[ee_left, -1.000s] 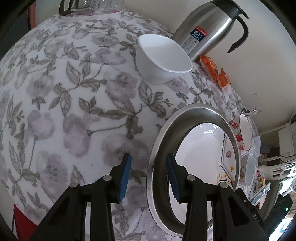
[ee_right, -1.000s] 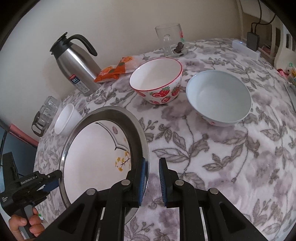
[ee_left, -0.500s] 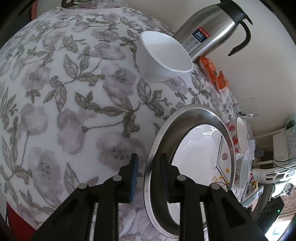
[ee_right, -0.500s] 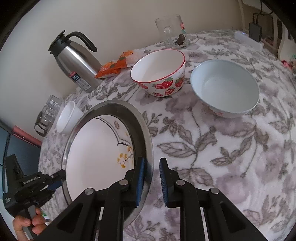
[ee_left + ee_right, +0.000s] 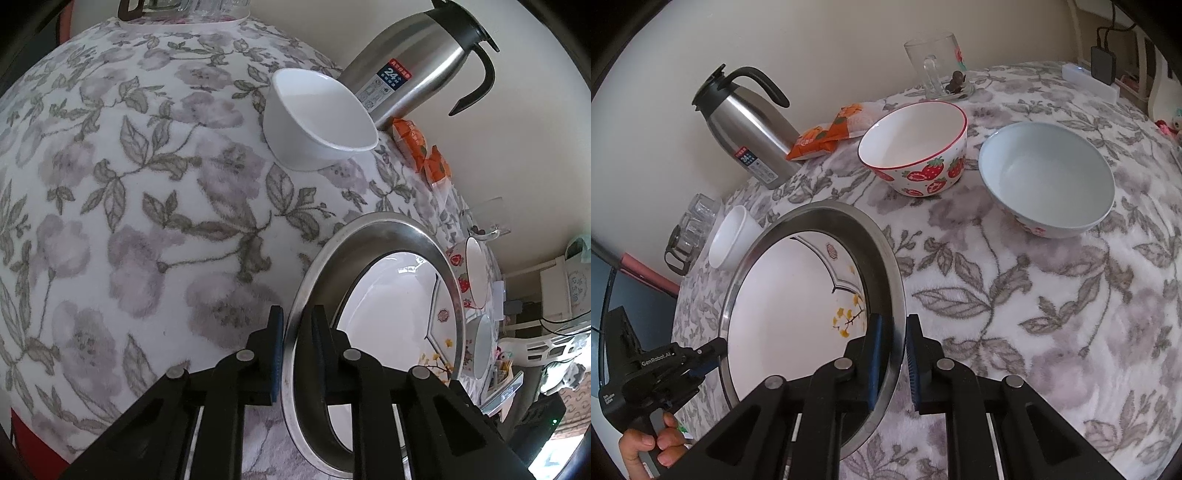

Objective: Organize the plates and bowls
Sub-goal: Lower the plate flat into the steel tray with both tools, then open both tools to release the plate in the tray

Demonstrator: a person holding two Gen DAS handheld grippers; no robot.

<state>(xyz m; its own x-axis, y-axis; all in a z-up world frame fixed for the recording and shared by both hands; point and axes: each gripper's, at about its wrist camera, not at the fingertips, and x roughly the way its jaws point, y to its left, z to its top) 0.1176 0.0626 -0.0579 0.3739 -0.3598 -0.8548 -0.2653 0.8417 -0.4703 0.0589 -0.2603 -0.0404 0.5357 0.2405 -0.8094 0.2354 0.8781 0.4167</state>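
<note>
On the flowery desk [image 5: 1052, 295]: 1 steel tray [image 5: 886, 258] with a white plate [image 5: 790, 295] inside (yellow flowers on it). Left hand-held gripper [image 5: 293, 332] just closed, now pinching the tray's left rim. Right hand-held gripper [image 5: 893, 350] nearly shut, pinching the right rim. Beyond the tray: a strawberry bowl [image 5: 916, 147], a pale blue bowl [image 5: 1049, 181], a small white bowl [image 5: 317, 122], a steel jug [image 5: 746, 125].

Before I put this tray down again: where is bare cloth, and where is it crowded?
Bare tablecloth in front of the pale blue bowl, and left of the small white bowl. Crowded by the wall: thermos, snack packets, strawberry bowl.
</note>
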